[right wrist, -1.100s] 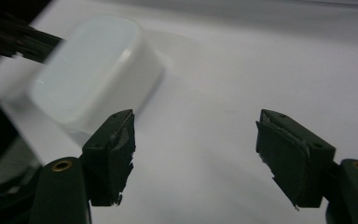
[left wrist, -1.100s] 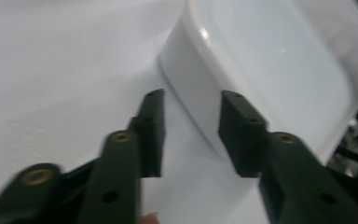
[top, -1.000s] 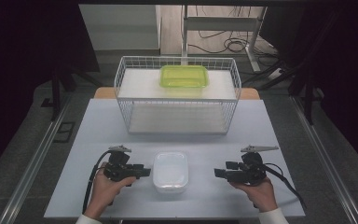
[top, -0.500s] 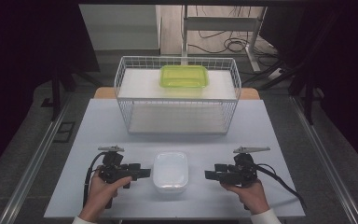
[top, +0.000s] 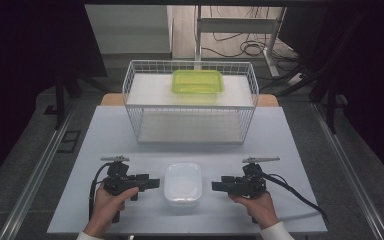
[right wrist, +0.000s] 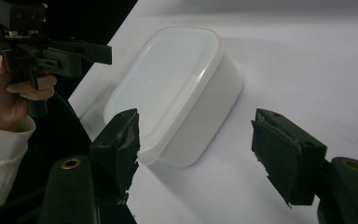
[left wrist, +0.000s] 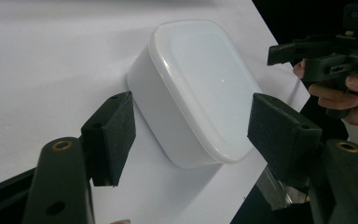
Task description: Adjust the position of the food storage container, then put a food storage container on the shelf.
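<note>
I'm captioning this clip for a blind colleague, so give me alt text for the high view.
A white lidded plastic container sits on a white table between two hand-held black grippers, the left gripper and right gripper, both open and pointing at it without touching. Behind stands a white wire basket with a green rectangular plastic container.

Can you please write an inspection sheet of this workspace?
Surface: white table, bare at its edges.
Job's things: white lidded box, near edge, lid on.
Clutter: wire basket at the far side; green box on top.
Grippers: left gripper and right gripper flank the white box, both open, not touching it.
Cables: one black cable trails from each gripper.
Surroundings: dark; floor cables behind.
</note>
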